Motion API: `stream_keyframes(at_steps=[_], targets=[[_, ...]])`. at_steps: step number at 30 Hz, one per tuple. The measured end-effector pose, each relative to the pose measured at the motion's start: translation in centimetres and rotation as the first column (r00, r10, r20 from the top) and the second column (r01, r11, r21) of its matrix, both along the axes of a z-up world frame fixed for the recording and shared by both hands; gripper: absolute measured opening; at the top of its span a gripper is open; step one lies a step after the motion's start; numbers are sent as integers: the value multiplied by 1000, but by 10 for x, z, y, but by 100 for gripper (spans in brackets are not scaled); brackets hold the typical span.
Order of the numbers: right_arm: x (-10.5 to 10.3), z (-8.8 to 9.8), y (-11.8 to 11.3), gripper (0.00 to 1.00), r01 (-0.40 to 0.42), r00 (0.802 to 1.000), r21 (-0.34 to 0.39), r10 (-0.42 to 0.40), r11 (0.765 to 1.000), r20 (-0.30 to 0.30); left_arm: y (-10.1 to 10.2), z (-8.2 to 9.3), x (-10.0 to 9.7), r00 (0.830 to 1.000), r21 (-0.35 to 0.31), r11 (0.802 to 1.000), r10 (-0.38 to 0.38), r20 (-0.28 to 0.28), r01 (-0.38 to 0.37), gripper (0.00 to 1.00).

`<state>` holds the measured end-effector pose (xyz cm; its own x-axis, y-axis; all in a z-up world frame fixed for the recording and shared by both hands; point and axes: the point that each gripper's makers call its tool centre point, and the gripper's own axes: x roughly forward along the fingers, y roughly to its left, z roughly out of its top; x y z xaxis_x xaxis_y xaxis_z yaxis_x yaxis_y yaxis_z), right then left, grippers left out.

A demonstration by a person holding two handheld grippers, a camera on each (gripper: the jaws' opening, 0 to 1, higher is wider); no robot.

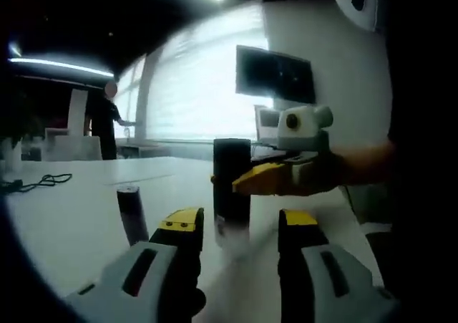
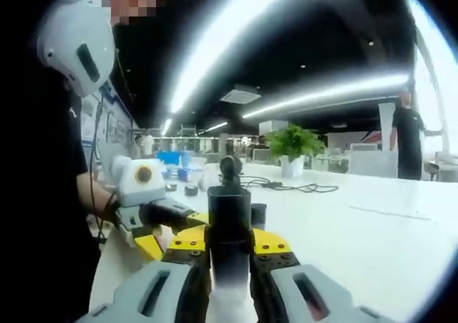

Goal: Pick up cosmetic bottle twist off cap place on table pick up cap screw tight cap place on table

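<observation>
Above the white tabletop [image 1: 79, 215], the right gripper [image 2: 230, 250] is clenched on the dark cosmetic bottle [image 2: 229, 226], held upright; the left gripper [image 1: 236, 226] stands released before it, jaws apart

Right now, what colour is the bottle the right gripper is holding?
Black, fading to frosted white at its base. The bottle shows best in the right gripper view, inside the right gripper.

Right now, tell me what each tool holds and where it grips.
The right tool clamps the dark cosmetic bottle around its lower body, jaws on either side. The left tool is open and holds nothing; the bottle's cap stands on the white table.
</observation>
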<state>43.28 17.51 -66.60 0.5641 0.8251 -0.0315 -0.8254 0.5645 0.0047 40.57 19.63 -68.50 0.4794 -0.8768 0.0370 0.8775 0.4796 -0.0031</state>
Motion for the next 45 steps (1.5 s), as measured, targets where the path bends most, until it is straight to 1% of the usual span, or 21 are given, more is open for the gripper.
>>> stream_keyframes(at_steps=[1, 5, 6, 8, 12, 13, 14, 19, 22, 23, 24, 25, 26, 28, 29, 33, 37, 41, 43, 45], targets=[[5, 0, -4, 14, 30, 1000, 4, -30, 1000, -7, 1, 0, 2, 1000, 2, 1000, 6, 3, -6, 32], [21, 0, -14, 14, 106, 994, 18, -106, 994, -20, 4, 1, 10, 1000, -12, 1000, 29, 0, -29, 33], [26, -2, -18, 14, 134, 990, 15, -134, 991, -35, 4, 0, 10, 999, -13, 999, 32, 0, -32, 33], [39, -5, -27, 14, 198, 980, 7, -197, 980, -38, 4, -1, 11, 999, -10, 999, 34, 2, -34, 33], [52, -4, -37, 14, 258, 965, 44, -255, 965, -66, 6, -2, 12, 999, -9, 999, 43, -5, -43, 34], [57, -1, -42, 14, 280, 959, 75, -275, 957, -75, 8, -2, 13, 999, -13, 999, 53, -6, -53, 34], [59, -1, -44, 14, 290, 956, 73, -286, 954, -70, 9, -1, 14, 998, -18, 998, 59, -8, -59, 34], [74, -1, -57, 14, 377, 926, 41, -376, 925, -36, 11, 0, 18, 997, -25, 996, 82, -10, -82, 35], [81, -6, -63, 14, 409, 912, 18, -408, 912, -46, 13, 0, 18, 996, -30, 996, 86, -11, -86, 35], [82, -7, -64, 14, 418, 907, 11, -418, 908, -50, 13, 1, 18, 996, -37, 996, 84, -11, -84, 35], [83, -7, -66, 14, 428, 903, 20, -426, 904, -54, 13, 2, 18, 996, -44, 996, 83, -12, -83, 34], [83, -10, -69, 14, 440, 895, 16, -438, 898, -82, 14, 2, 18, 997, -47, 996, 81, -14, -82, 34], [84, -10, -70, 14, 446, 893, 17, -444, 895, -71, 14, 2, 19, 996, -49, 995, 83, -15, -84, 34], [85, -14, -74, 14, 471, 880, -10, -471, 882, -61, 15, 2, 19, 996, -49, 995, 88, -13, -89, 34], [85, -12, -76, 14, 478, 877, -4, -478, 878, -48, 15, 2, 20, 996, -45, 995, 91, -10, -91, 34], [87, -12, -85, 14, 509, 858, -3, -508, 861, -69, 13, 2, 19, 996, -40, 995, 88, -6, -88, 34], [87, -12, -87, 14, 524, 851, -32, -524, 851, -39, 13, 2, 19, 996, -39, 995, 89, -4, -89, 34], [87, -12, -87, 14, 534, 843, -30, -535, 845, -53, 12, 2, 19, 996, -37, 995, 87, -2, -87, 34], [85, -13, -83, 14, 525, 850, -53, -526, 850, -22, 12, 2, 19, 996, -36, 996, 86, 1, -86, 34], [84, -12, -83, 14, 527, 849, -51, -528, 849, -20, 12, 2, 18, 996, -37, 996, 86, 2, -86, 34]])
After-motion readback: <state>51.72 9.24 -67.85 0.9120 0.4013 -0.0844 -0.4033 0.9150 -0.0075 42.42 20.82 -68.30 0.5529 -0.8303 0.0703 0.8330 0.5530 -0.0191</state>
